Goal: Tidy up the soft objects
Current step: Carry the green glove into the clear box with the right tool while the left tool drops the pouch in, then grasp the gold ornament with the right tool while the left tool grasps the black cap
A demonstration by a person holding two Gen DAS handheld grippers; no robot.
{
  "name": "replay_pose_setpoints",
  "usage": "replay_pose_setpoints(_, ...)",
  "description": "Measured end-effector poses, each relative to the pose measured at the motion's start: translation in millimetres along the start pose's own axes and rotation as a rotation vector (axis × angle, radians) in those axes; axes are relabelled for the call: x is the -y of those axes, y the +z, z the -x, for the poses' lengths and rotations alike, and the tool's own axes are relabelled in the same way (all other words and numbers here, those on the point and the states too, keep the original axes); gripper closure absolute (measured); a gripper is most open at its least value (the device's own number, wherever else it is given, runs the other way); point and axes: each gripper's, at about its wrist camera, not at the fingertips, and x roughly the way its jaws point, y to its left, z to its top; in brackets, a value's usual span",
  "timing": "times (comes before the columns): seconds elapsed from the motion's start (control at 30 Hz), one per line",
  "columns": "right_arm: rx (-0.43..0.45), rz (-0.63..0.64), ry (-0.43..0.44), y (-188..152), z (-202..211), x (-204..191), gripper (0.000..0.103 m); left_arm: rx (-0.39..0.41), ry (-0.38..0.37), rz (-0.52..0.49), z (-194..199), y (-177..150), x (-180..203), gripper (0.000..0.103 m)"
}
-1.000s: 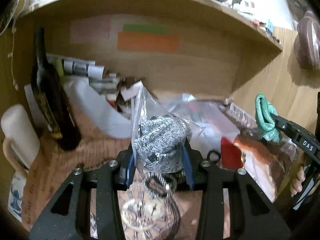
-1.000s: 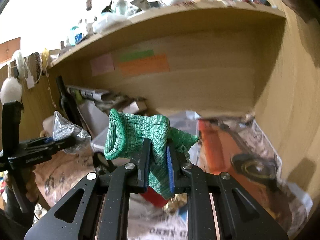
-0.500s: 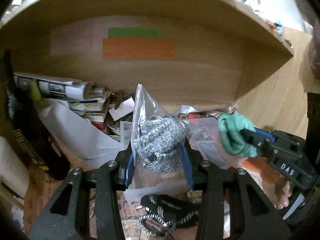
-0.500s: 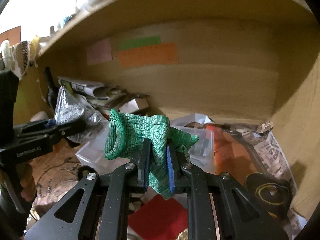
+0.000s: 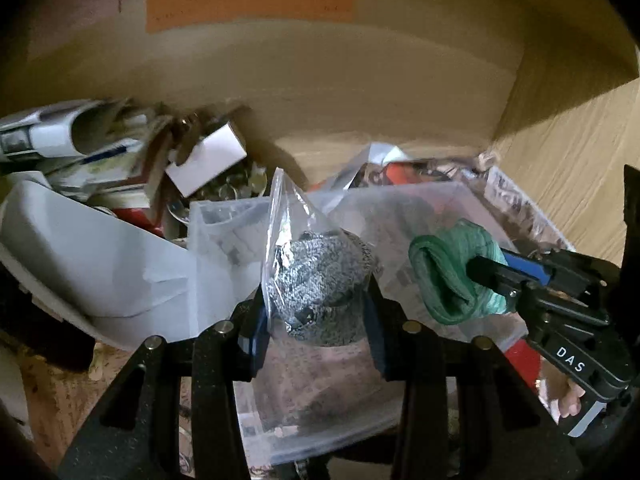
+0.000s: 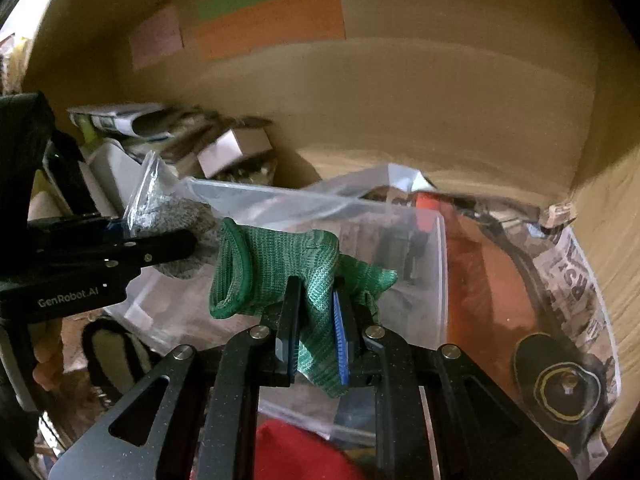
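Note:
My left gripper (image 5: 318,316) is shut on a clear bag holding a grey knit item (image 5: 320,280), held above a clear plastic bin (image 5: 460,200). It also shows in the right wrist view (image 6: 168,236) at the left. My right gripper (image 6: 314,320) is shut on a green knit glove (image 6: 276,272), also over the bin (image 6: 432,264). In the left wrist view the green glove (image 5: 452,276) and right gripper (image 5: 486,270) sit just right of the bagged item.
A wooden shelf back wall with orange, green and pink notes (image 6: 272,20). Papers, boxes and a white sheet (image 5: 80,248) crowd the left. Newspaper and an orange sheet (image 6: 488,280) lie at right. A red cloth (image 6: 296,452) lies below.
Both grippers have moved forward and closer together into the shelf, bringing the bagged grey item and the green glove over the clear bin. Both grips are unchanged.

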Motion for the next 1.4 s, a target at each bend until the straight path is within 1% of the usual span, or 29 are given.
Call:
replay_pose_setpoints(0.17, -0.055, -0.017, 0.002, 0.1, -14.5, 3.2, 0.089, -0.057, -0.017, -0.01, -14.9, -0.3, -0.9, 0.062)
replay_pose_setpoints(0.23, -0.065, -0.026, 0.002, -1.3, -17.0, 4.2, 0.089, -0.058, -0.009, -0.024, -18.0, -0.5, 1.7, 0.059)
replay_pose_setpoints(0.27, -0.071, -0.03, 0.007, -1.8, -18.3, 4.7, 0.089, -0.056, -0.006, -0.026, -19.1, -0.1, 2.0, 0.056)
replay_pose_setpoints(0.3, -0.072, -0.034, 0.009, -2.0, -19.4, 5.7, 0.087, -0.054, -0.004, -0.024, -19.4, 0.0, 1.8, 0.051)
replay_pose_setpoints(0.37, -0.07, -0.032, 0.004, -2.5, -18.8, 5.5, 0.081, -0.042, 0.005, -0.013, -18.5, 0.0, -0.6, 0.043)
replay_pose_setpoints(0.43, -0.056, -0.026, -0.004, -2.6, -14.8, 4.1, 0.073, -0.024, -0.004, -0.003, -15.3, 0.6, -3.0, 0.043)
replay_pose_setpoints(0.47, -0.046, -0.023, -0.006, -2.2, -11.6, 3.6, 0.07, -0.017, -0.008, 0.002, -10.8, 0.3, -4.7, 0.043)
replay_pose_setpoints(0.53, -0.019, -0.016, -0.009, -1.4, -2.6, 2.0, 0.059, 0.01, -0.013, 0.007, -0.3, 1.3, -6.0, 0.042)
replay_pose_setpoints(0.63, 0.032, -0.008, -0.021, 0.8, 13.8, 0.2, 0.05, 0.071, 0.005, -0.002, 19.1, 0.4, -5.8, 0.037)
replay_pose_setpoints(0.83, 0.13, 0.01, -0.03, -2.2, 54.8, -4.1, 0.039, 0.191, 0.023, -0.012, 63.0, -9.7, -4.9, 0.023)
replay_pose_setpoints(0.97, 0.18, 0.015, -0.032, -9.0, 78.5, -6.9, 0.031, 0.269, 0.048, -0.029, 91.2, -26.7, -2.4, 0.012)
replay_pose_setpoints(1.03, 0.195, 0.019, -0.036, -14.0, 86.5, -9.4, 0.03, 0.286, 0.052, -0.03, 100.6, -35.5, -2.8, 0.009)
replay_pose_setpoints(1.1, 0.208, 0.017, -0.033, -19.8, 91.5, -11.9, 0.028, 0.288, 0.046, -0.027, 106.2, -44.8, -3.9, 0.007)
replay_pose_setpoints(1.2, 0.217, 0.017, -0.037, -29.7, 96.1, -14.1, 0.028, 0.269, 0.04, -0.02, 108.3, -58.9, -5.0, 0.007)
replay_pose_setpoints(1.3, 0.204, 0.011, -0.041, -42.3, 97.7, -14.1, 0.028, 0.243, 0.025, -0.007, 104.6, -74.0, -3.0, 0.005)
replay_pose_setpoints(1.4, 0.174, 0.005, -0.047, -54.7, 94.6, -13.5, 0.028, 0.217, 0.015, -0.02, 97.8, -89.1, 2.4, 0.002)
